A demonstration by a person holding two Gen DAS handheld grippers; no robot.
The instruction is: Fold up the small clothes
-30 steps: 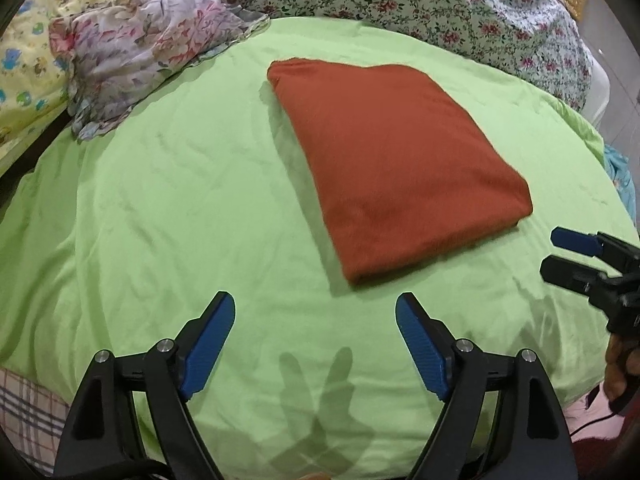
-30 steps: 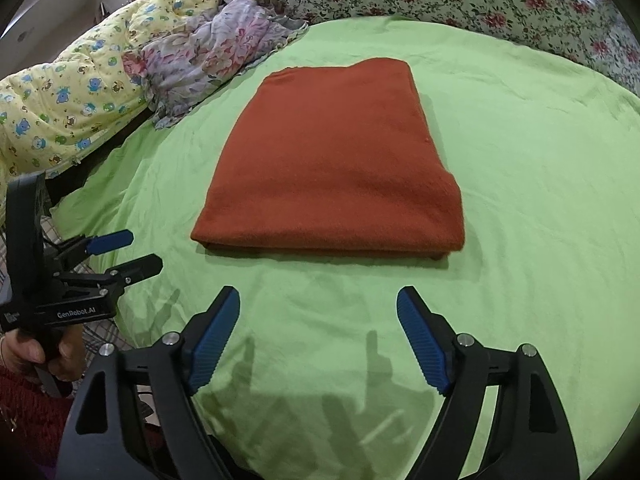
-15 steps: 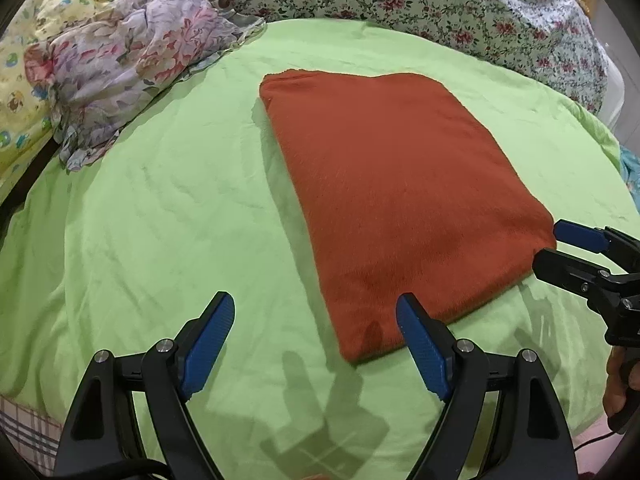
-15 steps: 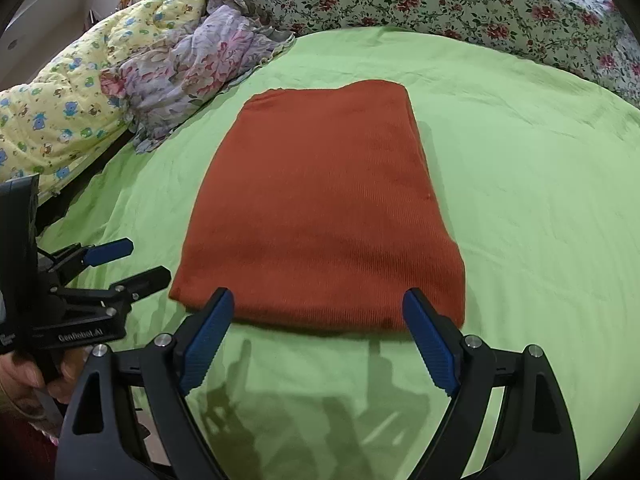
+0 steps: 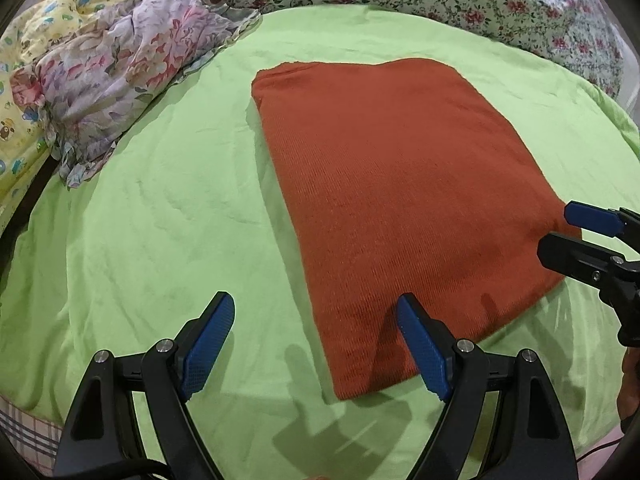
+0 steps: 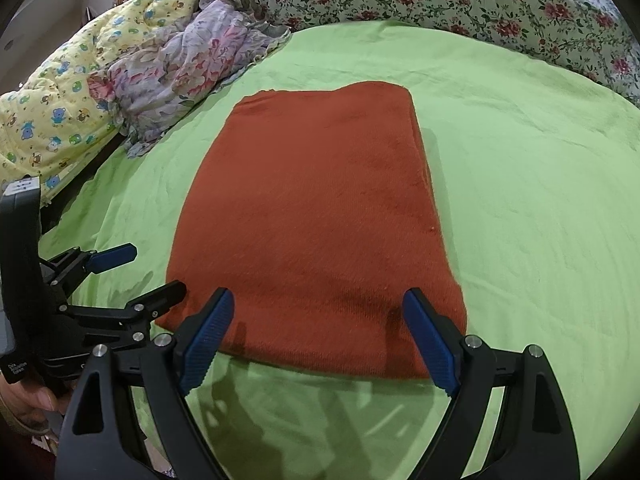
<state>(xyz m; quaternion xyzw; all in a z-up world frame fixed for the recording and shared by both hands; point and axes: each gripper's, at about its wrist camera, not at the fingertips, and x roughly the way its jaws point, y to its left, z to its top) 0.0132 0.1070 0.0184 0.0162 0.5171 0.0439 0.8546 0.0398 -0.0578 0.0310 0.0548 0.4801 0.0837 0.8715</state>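
Note:
A rust-orange knit garment (image 5: 392,200), folded into a flat rectangle, lies on the green bedsheet (image 5: 160,220); it also shows in the right wrist view (image 6: 320,220). My left gripper (image 5: 316,336) is open and empty, its jaws straddling the garment's near left corner. My right gripper (image 6: 320,332) is open and empty, its jaws spanning the garment's near edge. Each gripper shows in the other's view: the right one (image 5: 568,232) at the garment's right corner, the left one (image 6: 132,276) at its left corner.
A crumpled floral cloth (image 5: 120,72) and a yellow printed quilt (image 6: 60,112) lie at the bed's far left. A floral quilt (image 5: 440,0) runs along the back. A dark gap at the bed's left edge (image 6: 80,184) drops off.
Both grippers have moved forward from the bare sheet to the garment's near edge. They stay open. The garment has not moved.

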